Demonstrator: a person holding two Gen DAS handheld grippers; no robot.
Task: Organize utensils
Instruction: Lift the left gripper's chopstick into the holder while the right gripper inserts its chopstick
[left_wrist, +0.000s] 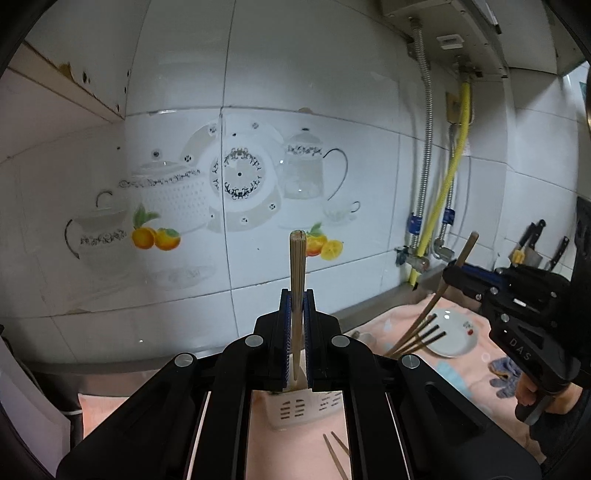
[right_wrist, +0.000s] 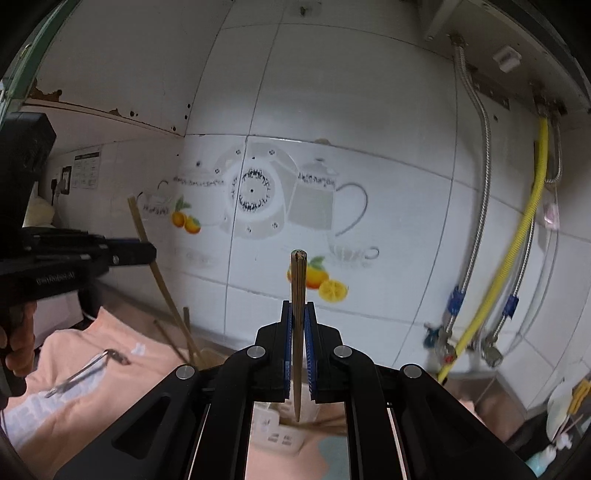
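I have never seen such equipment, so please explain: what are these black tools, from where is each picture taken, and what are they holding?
No robot here: a person holds a black two-finger hand tool in each hand. Each picture comes from a fisheye camera on one tool, looking along its fingers.

In the left wrist view, the left gripper is shut on a pale wooden chopstick, held upright over a white slotted plastic utensil holder. The right gripper is shut on a darker wooden chopstick, also above the holder.

On the pink cloth lie a white plate with a small red print, two loose chopsticks and a metal utensil.
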